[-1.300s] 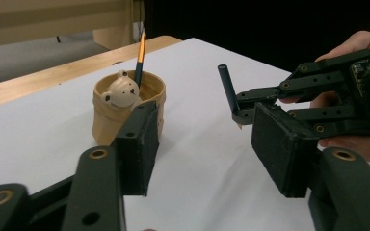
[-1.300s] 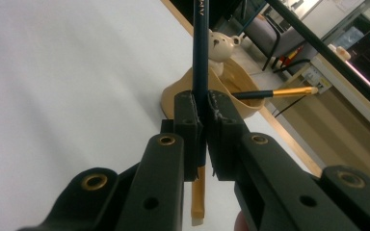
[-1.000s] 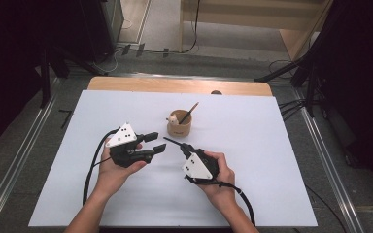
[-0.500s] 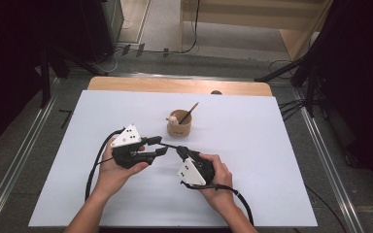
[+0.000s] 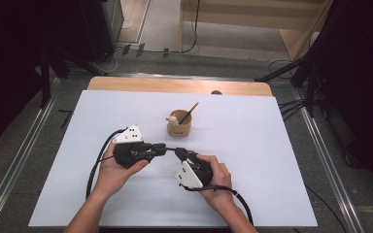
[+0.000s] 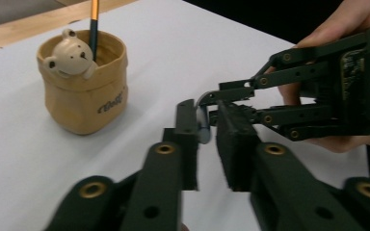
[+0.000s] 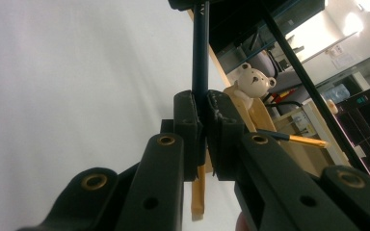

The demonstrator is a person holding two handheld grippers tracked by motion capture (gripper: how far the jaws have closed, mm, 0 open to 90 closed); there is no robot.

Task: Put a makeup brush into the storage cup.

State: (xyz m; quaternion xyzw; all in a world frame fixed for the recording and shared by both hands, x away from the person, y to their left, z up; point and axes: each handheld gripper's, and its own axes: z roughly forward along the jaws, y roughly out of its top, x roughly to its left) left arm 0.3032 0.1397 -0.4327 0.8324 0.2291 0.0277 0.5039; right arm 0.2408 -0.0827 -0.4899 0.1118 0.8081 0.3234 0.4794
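A thin dark pen [image 5: 170, 148] with an orange end is held level between my two grippers, a little above the white table. My right gripper [image 5: 178, 152] is shut on its shaft [image 7: 200, 57], and the orange end sticks out below the jaws. My left gripper [image 5: 164, 146] faces it from the left. Its jaws have just closed on the pen's silver-white tip [image 6: 203, 124]. In the left gripper view the right gripper [image 6: 216, 107] meets my left gripper [image 6: 205, 109] tip to tip. Behind them stands a tan cup [image 5: 178, 127] with a small bear [image 6: 70, 53] on its rim.
An orange pencil [image 5: 189, 112] leans in the cup. The white sheet [image 5: 272, 145] covers the table up to a bare wooden strip [image 5: 175, 85] at the back. Black cables [image 5: 97, 165] trail from both grippers towards the person. Metal rails run along both sides on the floor.
My left gripper's jaws stood apart and have closed on the pen's tip. The right gripper moved a little left, bringing the pen between them.
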